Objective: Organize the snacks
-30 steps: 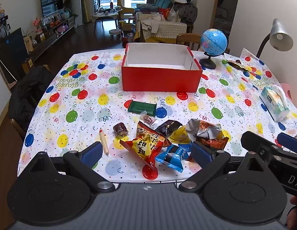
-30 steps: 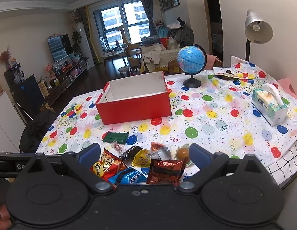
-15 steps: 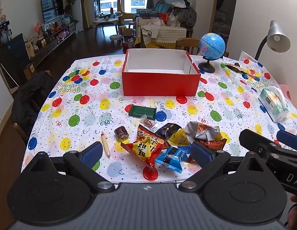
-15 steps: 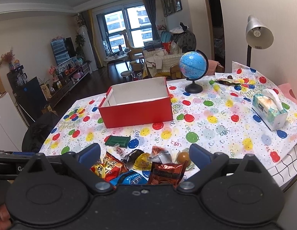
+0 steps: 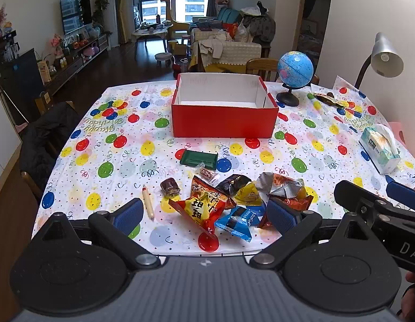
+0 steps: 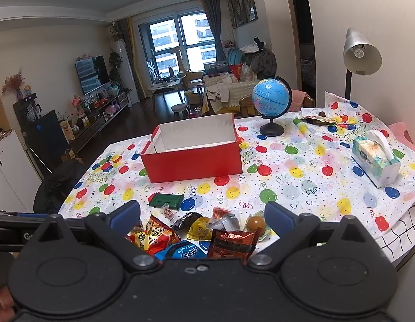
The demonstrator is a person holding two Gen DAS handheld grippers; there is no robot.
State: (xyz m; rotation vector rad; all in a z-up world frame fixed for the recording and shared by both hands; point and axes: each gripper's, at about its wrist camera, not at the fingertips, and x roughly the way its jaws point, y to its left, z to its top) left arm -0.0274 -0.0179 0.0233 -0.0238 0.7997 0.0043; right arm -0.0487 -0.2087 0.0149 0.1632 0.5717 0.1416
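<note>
A pile of snack packets lies near the table's front edge: a red bag (image 5: pixel 204 206), a blue packet (image 5: pixel 238 221), a yellow one (image 5: pixel 247 194), a dark one (image 5: pixel 233 183), a crumpled silver-orange one (image 5: pixel 284 186). A green flat box (image 5: pixel 199 158) and a thin stick (image 5: pixel 148 202) lie apart. The empty red box (image 5: pixel 225 122) stands mid-table, also seen from the right as the red box (image 6: pixel 192 162). My left gripper (image 5: pixel 204 216) hangs open above the pile's near side. My right gripper (image 6: pixel 202 217) is open over the red bag (image 6: pixel 151 234) and a brown-red packet (image 6: pixel 231 242).
A globe (image 5: pixel 294 76) and a desk lamp (image 5: pixel 385 59) stand at the back right. A tissue box (image 5: pixel 379 147) sits at the right edge. A wrapper (image 5: pixel 328 99) lies far right. A dark chair (image 5: pixel 42 145) is at the table's left.
Both cameras have drawn back and risen slightly, so the table sits a little lower and farther in view. The snacks and box have not moved.
</note>
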